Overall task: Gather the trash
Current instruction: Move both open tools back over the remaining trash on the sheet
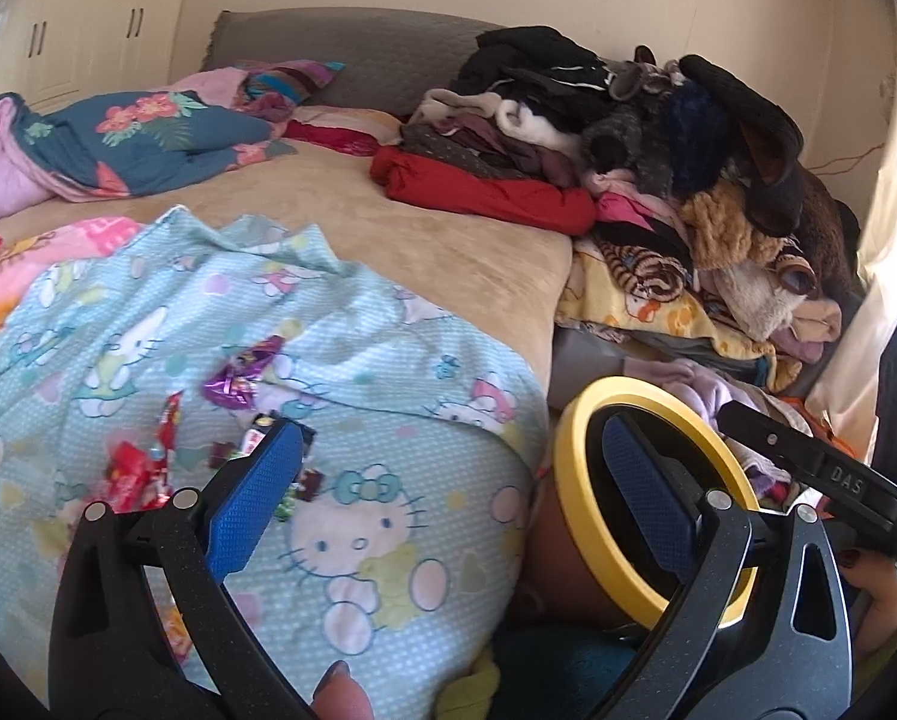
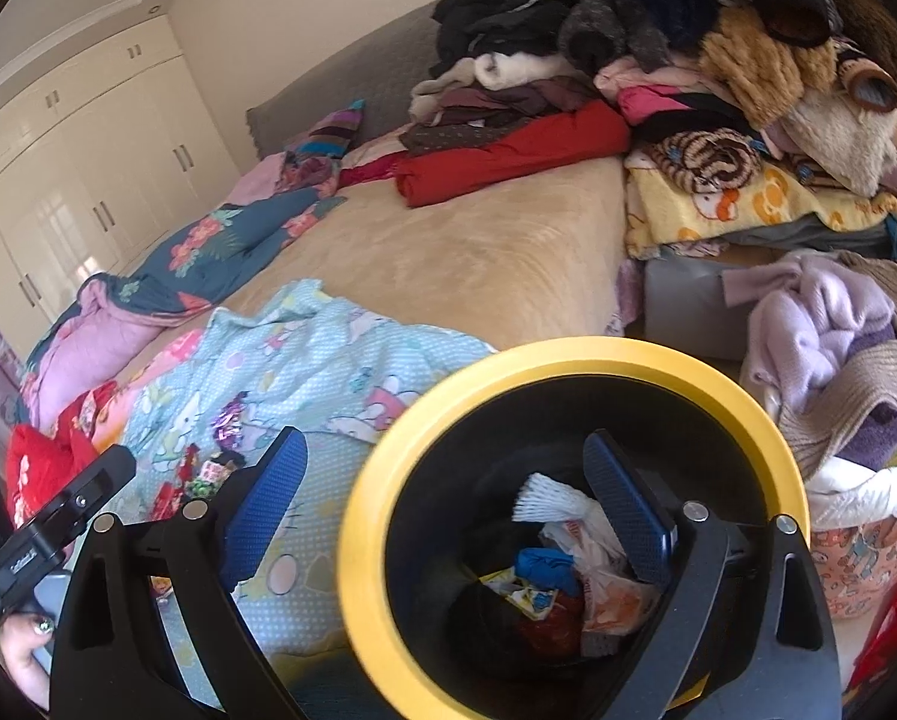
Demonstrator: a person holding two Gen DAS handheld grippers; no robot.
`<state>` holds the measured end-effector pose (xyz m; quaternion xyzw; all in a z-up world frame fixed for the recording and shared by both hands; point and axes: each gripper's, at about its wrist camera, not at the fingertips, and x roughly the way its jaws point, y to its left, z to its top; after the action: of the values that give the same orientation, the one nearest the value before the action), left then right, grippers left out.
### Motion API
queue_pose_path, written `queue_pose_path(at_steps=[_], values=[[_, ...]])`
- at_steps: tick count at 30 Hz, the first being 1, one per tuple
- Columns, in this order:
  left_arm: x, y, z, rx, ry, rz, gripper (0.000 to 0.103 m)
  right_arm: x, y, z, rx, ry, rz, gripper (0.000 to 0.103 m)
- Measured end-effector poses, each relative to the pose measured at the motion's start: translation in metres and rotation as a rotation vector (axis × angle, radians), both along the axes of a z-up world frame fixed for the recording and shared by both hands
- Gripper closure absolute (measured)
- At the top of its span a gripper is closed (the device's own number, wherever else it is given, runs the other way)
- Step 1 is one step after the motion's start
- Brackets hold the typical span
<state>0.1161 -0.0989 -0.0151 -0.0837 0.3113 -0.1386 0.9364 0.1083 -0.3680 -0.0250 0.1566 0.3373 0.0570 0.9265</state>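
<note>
With both jaws spread empty over the bin (image 2: pixel 574 360), wrappers (image 1: pixel 148 468) near the bed's (image 1: pixel 448 240) edge are to be gripped next.

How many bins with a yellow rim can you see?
1. The bin stands beside the bed, right of the cat blanket, with trash inside. No other shows, though the clothes pile could hide one.

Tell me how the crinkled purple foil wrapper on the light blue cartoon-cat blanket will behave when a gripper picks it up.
The crinkled purple foil wrapper looks thin and empty, so probably very light and floppy. Its shiny foil may slip between pads. It lies on the soft light blue cartoon-cat blanket, so a pinch might catch cloth too.
</note>
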Motion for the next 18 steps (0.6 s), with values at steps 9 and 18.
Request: queue_pose_path(at_steps=[9, 18], values=[[0.000, 0.031, 0.003, -0.019, -0.012, 0.052, 0.011, -0.001, 0.038, 0.006, -0.027, -0.013, 0.072, 0.010], [0.002, 0.062, 0.005, -0.048, -0.016, 0.113, 0.011, 0.001, 0.069, 0.007, -0.050, -0.013, 0.128, 0.010]])
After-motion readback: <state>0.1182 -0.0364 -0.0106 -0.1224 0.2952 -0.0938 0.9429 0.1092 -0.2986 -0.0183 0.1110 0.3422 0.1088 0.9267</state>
